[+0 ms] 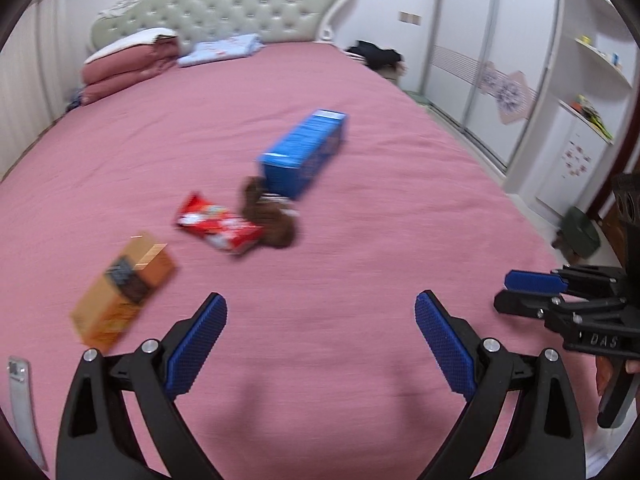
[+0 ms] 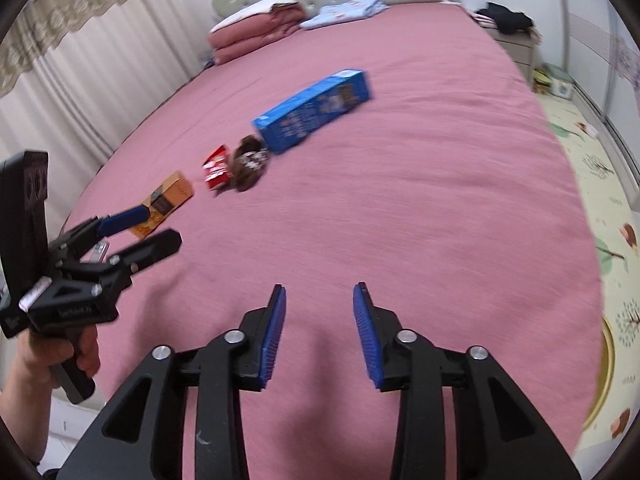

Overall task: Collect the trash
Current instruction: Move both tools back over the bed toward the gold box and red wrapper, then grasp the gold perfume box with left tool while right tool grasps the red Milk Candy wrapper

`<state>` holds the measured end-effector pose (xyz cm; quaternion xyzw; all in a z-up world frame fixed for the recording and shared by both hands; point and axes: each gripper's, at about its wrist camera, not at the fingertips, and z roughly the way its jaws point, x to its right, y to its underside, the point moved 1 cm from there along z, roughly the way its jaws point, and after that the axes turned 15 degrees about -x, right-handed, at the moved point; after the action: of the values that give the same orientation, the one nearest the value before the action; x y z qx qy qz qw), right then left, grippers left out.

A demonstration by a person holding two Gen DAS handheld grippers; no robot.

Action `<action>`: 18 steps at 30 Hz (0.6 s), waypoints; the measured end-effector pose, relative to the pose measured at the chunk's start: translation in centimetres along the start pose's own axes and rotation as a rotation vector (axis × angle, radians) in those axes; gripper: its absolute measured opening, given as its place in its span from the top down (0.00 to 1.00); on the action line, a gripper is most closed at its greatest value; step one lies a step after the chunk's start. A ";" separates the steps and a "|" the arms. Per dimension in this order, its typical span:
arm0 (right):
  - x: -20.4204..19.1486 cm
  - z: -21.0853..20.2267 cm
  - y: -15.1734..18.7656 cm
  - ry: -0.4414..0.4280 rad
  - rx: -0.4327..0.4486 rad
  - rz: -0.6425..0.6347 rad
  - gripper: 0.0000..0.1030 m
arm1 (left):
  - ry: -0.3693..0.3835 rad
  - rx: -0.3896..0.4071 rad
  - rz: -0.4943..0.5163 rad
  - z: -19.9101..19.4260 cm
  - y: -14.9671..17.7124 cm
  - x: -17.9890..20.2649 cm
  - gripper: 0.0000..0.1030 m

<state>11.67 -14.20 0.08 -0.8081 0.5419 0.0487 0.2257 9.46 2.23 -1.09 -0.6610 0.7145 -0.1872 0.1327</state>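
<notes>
- The trash lies in a loose diagonal row on the pink bed (image 1: 360, 120), all of it well ahead of both claws and none of it touched.
- The left claw (image 1: 321, 312) is spread wide with nothing between its blue pads; the right claw (image 2: 320, 296) stands partly open, narrower than the left, and is also empty.
- The orange box (image 1: 122, 292) is nearest the left claw, lying flat on its long side. It looks like thin cardboard, probably empty and light, so it should take a grip across its narrow width, though a hard squeeze would likely crush it.
- The red wrapper (image 1: 218, 224) sits just beyond the orange box. It seems to be glossy film, limp and slippery; a pinch on a crumpled edge or the raised end should hold better than a grip on the flat face.
- The brown lump (image 1: 268, 212) touches the wrapper on one side and lies at the foot of the blue box (image 1: 306, 152). Blur hides what it is; in the right wrist view it looks soft and crumpled with pale specks, so I would expect it to squash and need a deep, gentle pinch.
- The blue box is the largest piece and lies on its side. Likely light but wide, it is best taken across its shorter dimension near one end; the left claw's wide opening suits it better.
- The soft mattress will give under any downward push, so picks may sink in.
</notes>
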 end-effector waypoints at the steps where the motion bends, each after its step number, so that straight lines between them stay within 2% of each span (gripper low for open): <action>1: -0.7 0.5 -0.4 -0.007 -0.004 -0.008 0.61 | -0.005 0.001 -0.013 -0.1 0.1 -1.2 0.08; 7: -4.9 3.7 -2.9 -0.024 -0.031 -0.081 0.54 | -0.064 0.009 -0.041 -0.2 0.0 -6.4 0.08; 9: -5.9 4.5 -3.6 -0.027 -0.038 -0.092 0.48 | -0.078 0.010 -0.046 -0.2 -0.2 -7.9 0.08; 11: -6.6 5.2 -4.4 -0.021 -0.039 -0.085 0.45 | -0.080 0.008 -0.047 -0.1 -0.4 -9.0 0.08; 18: -9.4 6.3 -7.1 -0.039 -0.019 -0.117 0.40 | -0.139 -0.014 -0.001 1.0 -1.9 -13.4 0.08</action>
<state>15.27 -1.28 -0.29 -0.8395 0.4887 0.0563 0.2309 12.84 15.30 -1.90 -0.6737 0.7045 -0.1360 0.1771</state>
